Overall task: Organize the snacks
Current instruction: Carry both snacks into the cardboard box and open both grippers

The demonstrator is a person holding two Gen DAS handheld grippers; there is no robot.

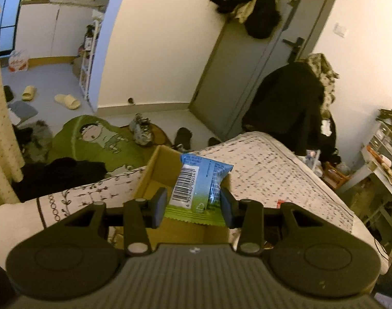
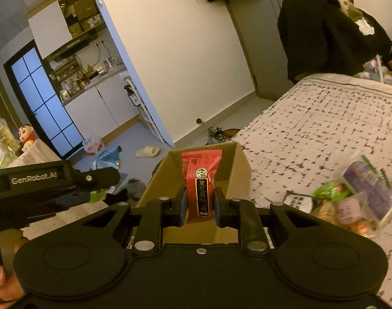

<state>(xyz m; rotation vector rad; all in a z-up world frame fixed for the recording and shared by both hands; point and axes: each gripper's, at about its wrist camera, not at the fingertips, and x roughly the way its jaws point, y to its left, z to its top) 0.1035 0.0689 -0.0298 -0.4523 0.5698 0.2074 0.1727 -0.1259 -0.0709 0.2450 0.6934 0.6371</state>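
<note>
My left gripper is shut on a blue and green snack packet with a barcode, held just above an open cardboard box on the bed. In the right wrist view my right gripper is shut on a red snack packet with a black label, held upright over the same cardboard box. The body of the left gripper shows at the left of that view, with a person's hand below it. A blurred pile of loose snack packets lies on the bed to the right.
The box stands near the corner of a bed with a speckled white cover. On the floor beyond lie a green cartoon rug, shoes and slippers. A dark coat hangs by the grey door.
</note>
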